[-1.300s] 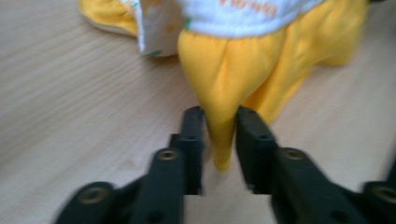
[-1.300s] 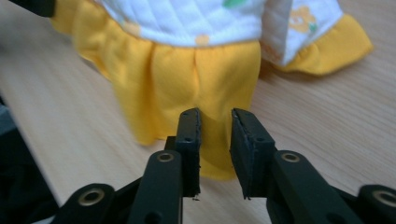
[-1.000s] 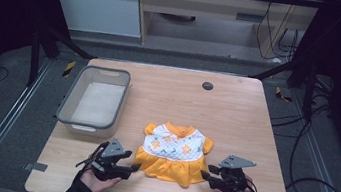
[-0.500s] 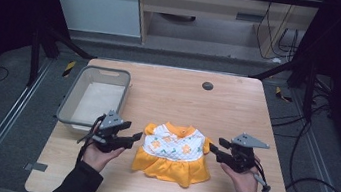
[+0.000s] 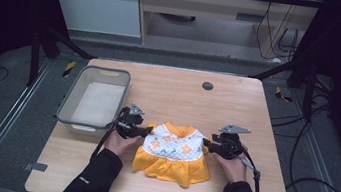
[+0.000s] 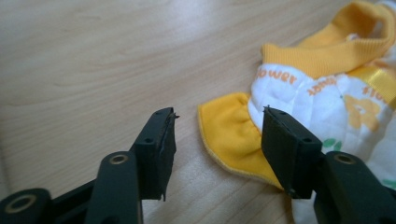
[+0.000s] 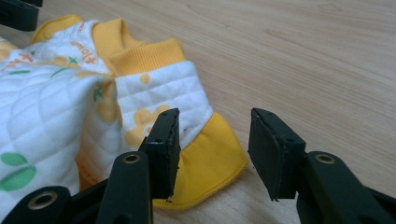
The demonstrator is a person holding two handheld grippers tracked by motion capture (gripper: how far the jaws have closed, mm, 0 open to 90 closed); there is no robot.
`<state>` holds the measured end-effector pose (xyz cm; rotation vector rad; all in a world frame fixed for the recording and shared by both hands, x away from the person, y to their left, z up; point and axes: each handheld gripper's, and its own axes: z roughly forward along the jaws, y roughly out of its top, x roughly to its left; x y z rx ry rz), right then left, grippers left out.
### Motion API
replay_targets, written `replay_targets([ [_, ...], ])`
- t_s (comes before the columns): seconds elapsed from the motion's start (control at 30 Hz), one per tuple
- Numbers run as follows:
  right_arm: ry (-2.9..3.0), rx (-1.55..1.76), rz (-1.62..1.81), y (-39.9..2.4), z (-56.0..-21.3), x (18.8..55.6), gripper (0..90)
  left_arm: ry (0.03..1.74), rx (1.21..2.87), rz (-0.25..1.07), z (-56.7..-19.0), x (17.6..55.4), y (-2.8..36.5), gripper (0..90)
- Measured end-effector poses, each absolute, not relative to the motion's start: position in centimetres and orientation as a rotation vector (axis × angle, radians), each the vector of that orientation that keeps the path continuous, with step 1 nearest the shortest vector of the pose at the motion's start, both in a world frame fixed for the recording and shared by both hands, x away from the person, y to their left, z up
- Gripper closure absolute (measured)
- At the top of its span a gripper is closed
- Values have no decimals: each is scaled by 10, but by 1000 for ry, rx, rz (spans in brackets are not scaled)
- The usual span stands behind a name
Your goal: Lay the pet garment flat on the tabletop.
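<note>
A small garment is laid flat on the near half of the wooden table, collar towards the far side. Its body is quilted white fabric printed with orange flowers and green leaves; the ribbed collar, both short sleeves and the ruffled skirt are orange-yellow. The left gripper is placed at one sleeve, and its jaws have just been closing; the sleeve lies between them, partly in front of one jaw, and is not pinched. The right gripper is placed at the other sleeve; its jaws stand part open with the sleeve edge between them, and no grip is seen. A grey bin stands just beyond the left gripper, near the table's left edge. Bare table surface is available beyond the collar and on the right
</note>
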<state>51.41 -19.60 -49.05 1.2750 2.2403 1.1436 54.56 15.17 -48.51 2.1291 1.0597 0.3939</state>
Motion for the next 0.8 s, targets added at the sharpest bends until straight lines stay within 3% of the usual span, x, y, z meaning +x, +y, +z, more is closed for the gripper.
replay_targets([
  [0.23,2285,1267,1078,-190,-498,515,604,1061,2154,348,-494,545,150,552],
  [0.5,2321,1268,1040,-183,-498,514,833,1055,2178,325,-492,540,143,849],
  [0.8,2247,1202,1165,-188,-479,509,847,1006,2088,395,-469,533,152,878],
])
